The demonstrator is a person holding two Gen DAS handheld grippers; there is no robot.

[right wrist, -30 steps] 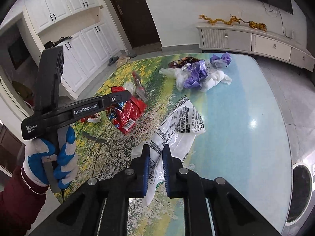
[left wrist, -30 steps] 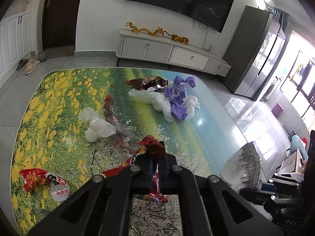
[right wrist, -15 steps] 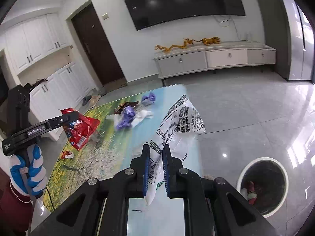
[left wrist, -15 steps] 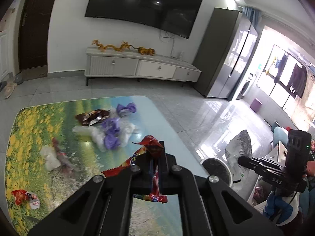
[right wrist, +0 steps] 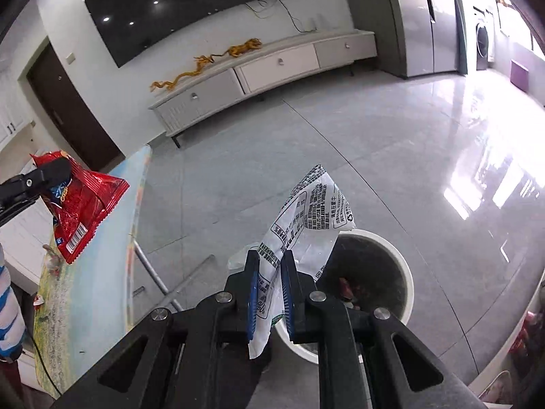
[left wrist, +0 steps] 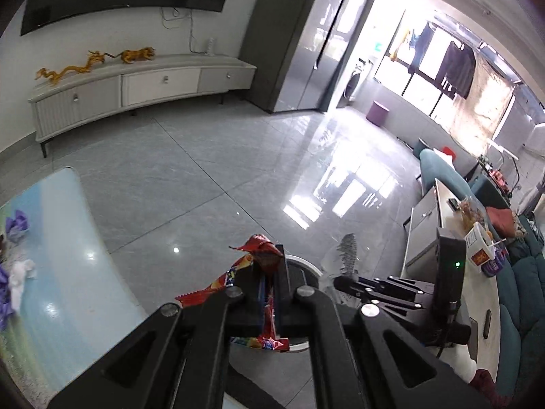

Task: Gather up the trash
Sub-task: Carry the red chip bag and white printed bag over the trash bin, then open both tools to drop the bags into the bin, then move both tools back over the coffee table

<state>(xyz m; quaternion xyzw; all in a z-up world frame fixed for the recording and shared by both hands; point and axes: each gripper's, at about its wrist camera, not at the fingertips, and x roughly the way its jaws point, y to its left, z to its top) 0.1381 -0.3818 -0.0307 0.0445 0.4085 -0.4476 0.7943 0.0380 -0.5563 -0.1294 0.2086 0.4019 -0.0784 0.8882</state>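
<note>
My right gripper (right wrist: pixel 269 293) pinches a crumpled white plastic wrapper (right wrist: pixel 308 214) covered in black printed text; the blue-padded jaws are closed on its lower part and the sheet fans upward and to the right, its upper edge hanging over the near rim of a round white trash bin (right wrist: pixel 403 272). My left gripper (left wrist: pixel 269 293) has its jaws pressed onto a red snack bag (left wrist: pixel 259 255), creased and shiny, with a torn zigzag edge sticking out to the left and a bit of blue and yellow print showing below the fingers. The right wrist view looks straight down into the bin, where a few dark and reddish scraps lie at the bottom; it also shows the red snack bag (right wrist: pixel 80 204) from the side, with its barcode and white lettering, held up above the edge of the flower-print table (right wrist: pixel 88 289). The left wrist view shows only a sliver of the bin's white rim (left wrist: pixel 306 264) behind the bag, but it does take in the other gripper (left wrist: pixel 354 284) with the white wrapper (left wrist: pixel 345 250) edge-on, purple and white trash (left wrist: pixel 17 231) on the table (left wrist: pixel 64 272), and a sofa area on the right.
</note>
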